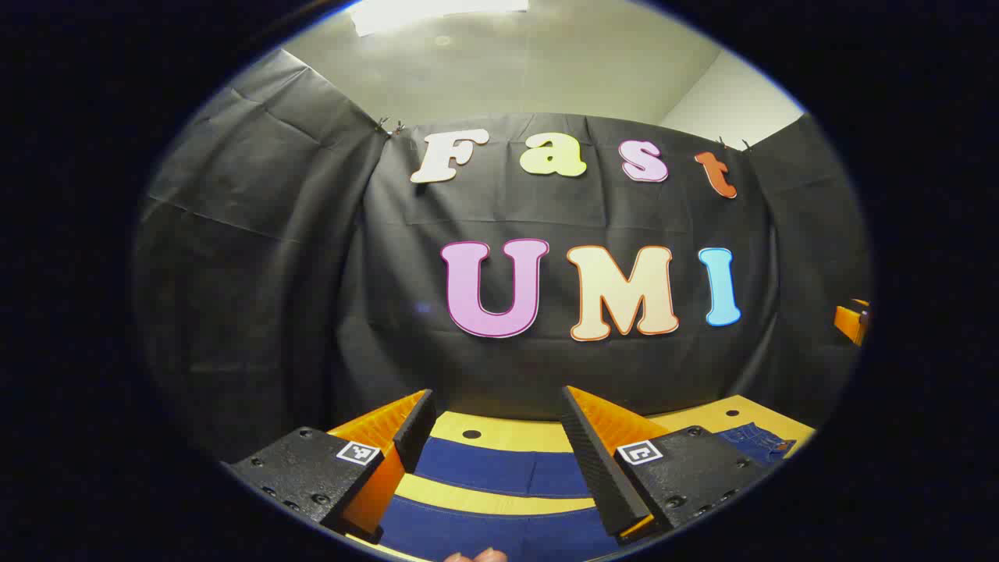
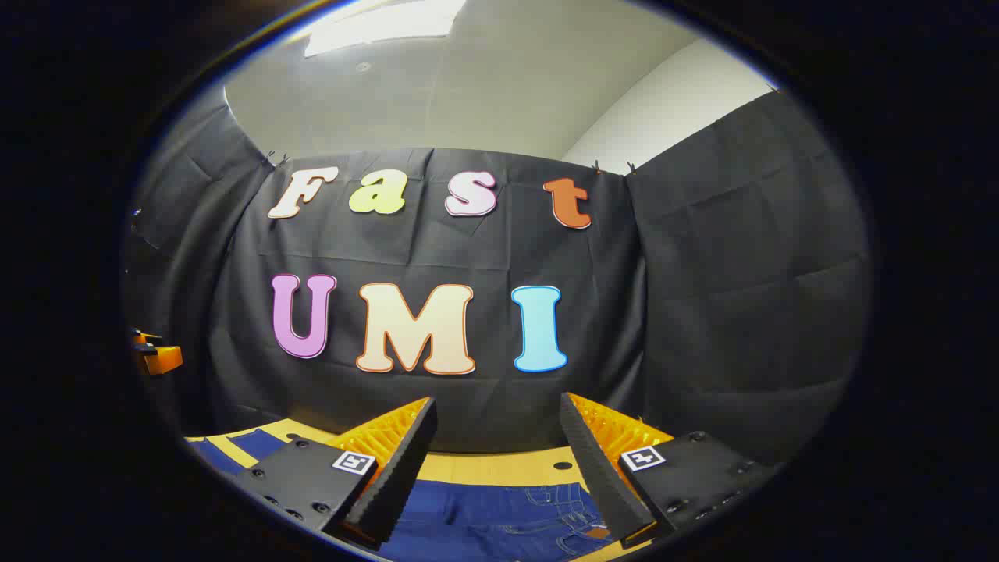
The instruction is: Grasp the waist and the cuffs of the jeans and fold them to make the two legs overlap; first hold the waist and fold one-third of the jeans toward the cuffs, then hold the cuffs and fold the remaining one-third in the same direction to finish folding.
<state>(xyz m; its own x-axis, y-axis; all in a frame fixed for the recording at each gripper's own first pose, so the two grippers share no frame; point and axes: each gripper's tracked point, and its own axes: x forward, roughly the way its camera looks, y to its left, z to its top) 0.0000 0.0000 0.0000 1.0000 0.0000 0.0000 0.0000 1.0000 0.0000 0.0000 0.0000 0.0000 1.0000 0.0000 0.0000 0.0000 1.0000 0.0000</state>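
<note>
Dark blue jeans lie flat on a yellow wooden table (image 1: 499, 429). In the left gripper view the two legs (image 1: 499, 472) run across below my left gripper (image 1: 499, 421), with a strip of table between them; the waist (image 1: 753, 441) shows at the far right. My left gripper hangs open above the legs, nothing between its fingers. In the right gripper view the waist end with its pockets and stitching (image 2: 507, 507) lies under my right gripper (image 2: 499, 429), which is open and holds nothing. The leg ends (image 2: 234, 449) show at the lower left there.
The black cloth wall stands close behind the table's far edge on all sides. The table (image 2: 499, 467) has small dark holes (image 1: 471, 433) near its back edge. An orange part of the other gripper shows at the edge of each view (image 1: 851, 321) (image 2: 156, 355).
</note>
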